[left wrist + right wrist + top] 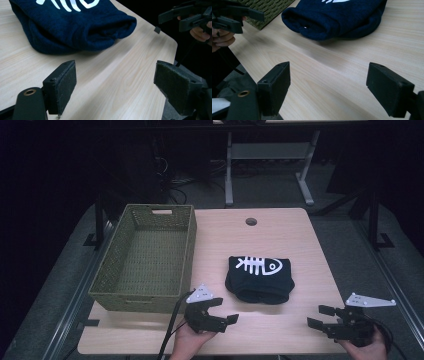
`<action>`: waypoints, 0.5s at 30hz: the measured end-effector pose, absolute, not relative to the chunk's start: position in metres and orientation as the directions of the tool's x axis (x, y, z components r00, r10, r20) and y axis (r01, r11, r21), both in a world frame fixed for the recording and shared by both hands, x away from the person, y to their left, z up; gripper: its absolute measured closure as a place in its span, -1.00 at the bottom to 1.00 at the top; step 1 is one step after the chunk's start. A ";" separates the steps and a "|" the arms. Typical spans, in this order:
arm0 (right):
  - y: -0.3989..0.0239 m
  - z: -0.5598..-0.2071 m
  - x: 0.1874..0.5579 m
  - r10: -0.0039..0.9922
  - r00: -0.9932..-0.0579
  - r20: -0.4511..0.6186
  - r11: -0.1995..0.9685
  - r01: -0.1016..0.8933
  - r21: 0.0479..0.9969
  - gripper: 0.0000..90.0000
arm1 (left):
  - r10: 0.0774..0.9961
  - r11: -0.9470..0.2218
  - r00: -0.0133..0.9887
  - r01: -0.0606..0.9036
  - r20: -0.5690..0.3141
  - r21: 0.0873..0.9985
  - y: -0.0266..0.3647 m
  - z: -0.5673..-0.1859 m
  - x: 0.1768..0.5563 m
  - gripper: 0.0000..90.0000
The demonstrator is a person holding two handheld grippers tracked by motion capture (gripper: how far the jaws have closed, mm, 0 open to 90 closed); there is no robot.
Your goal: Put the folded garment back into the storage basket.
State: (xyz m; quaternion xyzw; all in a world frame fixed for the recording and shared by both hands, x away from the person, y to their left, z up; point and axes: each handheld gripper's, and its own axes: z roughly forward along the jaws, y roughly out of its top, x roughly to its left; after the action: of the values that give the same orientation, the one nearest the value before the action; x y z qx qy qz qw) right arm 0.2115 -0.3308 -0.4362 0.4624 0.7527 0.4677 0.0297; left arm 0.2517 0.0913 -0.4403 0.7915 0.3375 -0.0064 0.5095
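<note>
Navy folded garment (260, 279) with white fishbone print lies mid-bench (280, 330), right of the woven basket (145, 255), which holds nothing. Left claw (220, 311) and right claw (320, 316) both hover near the front edge, jaws spread wide, nothing between them. Risk: pinching just the top layer of cloth would let the fold come apart on lifting; a low carry could snag the basket rim and shove it.

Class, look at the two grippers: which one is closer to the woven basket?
The left gripper. It hovers beside the near right corner of the basket, while the right gripper is at the table's far right, beyond the folded garment.
</note>
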 end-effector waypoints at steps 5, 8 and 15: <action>-0.327 -0.431 0.225 0.713 -0.581 0.392 0.143 0.668 0.730 -0.58 | 0.537 -0.257 0.771 0.536 -0.342 0.804 0.084 -0.437 0.263 -0.60; -0.322 -0.424 0.237 0.705 -0.594 0.386 0.165 0.668 0.726 -0.58 | 0.550 -0.249 0.761 0.544 -0.345 0.801 0.080 -0.436 0.271 -0.60; -0.316 -0.414 0.257 0.692 -0.611 0.384 0.190 0.668 0.720 -0.58 | 0.588 -0.228 0.732 0.557 -0.342 0.799 0.074 -0.430 0.288 -0.59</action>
State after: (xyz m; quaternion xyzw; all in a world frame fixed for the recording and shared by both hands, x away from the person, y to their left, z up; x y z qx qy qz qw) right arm 0.2570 -0.3158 -0.4138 0.4408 0.7712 0.4590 0.0133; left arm 0.2883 0.0741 -0.4303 0.7836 0.3654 0.0158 0.5023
